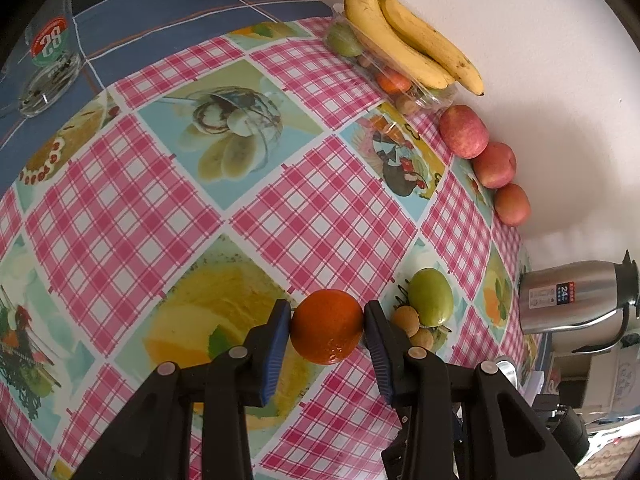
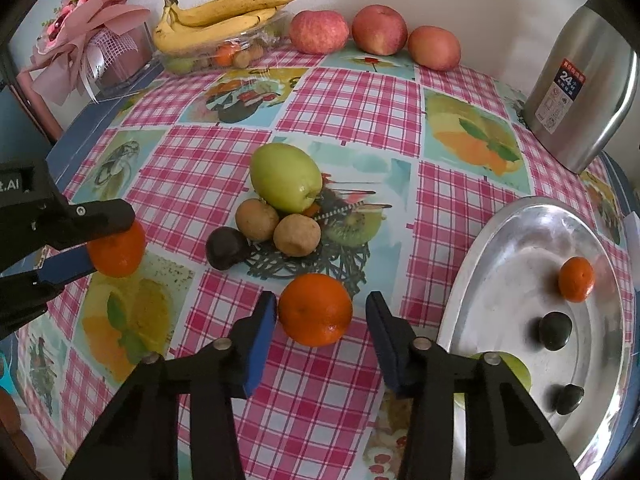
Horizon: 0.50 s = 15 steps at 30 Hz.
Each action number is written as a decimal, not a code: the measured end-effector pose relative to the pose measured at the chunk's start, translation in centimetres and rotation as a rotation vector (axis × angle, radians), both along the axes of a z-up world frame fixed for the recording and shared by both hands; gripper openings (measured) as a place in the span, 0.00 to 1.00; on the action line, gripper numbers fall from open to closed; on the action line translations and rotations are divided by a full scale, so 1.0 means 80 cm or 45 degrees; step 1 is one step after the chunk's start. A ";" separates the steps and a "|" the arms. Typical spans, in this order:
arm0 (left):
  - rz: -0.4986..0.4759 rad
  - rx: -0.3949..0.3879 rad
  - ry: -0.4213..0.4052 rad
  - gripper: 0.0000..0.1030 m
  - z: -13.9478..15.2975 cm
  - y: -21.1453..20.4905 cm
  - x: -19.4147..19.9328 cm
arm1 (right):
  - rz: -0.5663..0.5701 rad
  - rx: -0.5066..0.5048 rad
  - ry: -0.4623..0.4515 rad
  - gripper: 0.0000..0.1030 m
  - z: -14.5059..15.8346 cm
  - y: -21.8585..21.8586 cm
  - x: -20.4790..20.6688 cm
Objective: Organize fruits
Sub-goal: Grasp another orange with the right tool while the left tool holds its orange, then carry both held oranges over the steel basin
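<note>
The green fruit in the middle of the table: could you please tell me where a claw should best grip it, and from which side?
Grip the green fruit across its broad middle, coming from above and closing on its left and right flanks. Two brown fruits crowd its near side, while both flanks look clear.

Each hand-held gripper looks black, with 2 blue pads and silver screws.

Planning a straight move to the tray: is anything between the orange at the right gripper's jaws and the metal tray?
Nothing visible. Only bare cloth lies between the orange and the tray rim. The green fruit and its cluster sit farther back, off that line.
</note>
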<state>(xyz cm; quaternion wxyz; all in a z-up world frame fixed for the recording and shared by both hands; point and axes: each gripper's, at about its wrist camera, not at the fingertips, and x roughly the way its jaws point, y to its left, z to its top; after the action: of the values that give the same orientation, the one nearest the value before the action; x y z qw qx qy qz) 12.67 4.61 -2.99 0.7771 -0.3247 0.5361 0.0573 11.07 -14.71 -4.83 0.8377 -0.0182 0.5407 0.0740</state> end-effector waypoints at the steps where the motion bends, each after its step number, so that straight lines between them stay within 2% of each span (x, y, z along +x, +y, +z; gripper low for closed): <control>1: -0.002 0.000 -0.001 0.39 0.000 0.000 0.000 | 0.000 0.006 0.001 0.41 0.000 -0.001 0.000; 3: -0.003 0.001 -0.002 0.39 0.000 0.001 0.000 | 0.001 0.024 0.003 0.37 -0.001 -0.001 0.000; 9: -0.007 -0.004 -0.008 0.39 0.002 0.002 -0.001 | 0.000 0.047 0.003 0.37 0.002 -0.001 -0.002; 15: -0.011 -0.009 -0.055 0.39 0.020 0.004 -0.005 | -0.006 0.080 -0.078 0.37 0.034 -0.004 -0.007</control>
<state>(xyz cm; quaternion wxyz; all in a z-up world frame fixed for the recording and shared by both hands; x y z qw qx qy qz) 12.29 4.92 -1.39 0.7875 -0.3264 0.5208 0.0450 10.54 -15.07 -2.08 0.8542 0.0070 0.5123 0.0885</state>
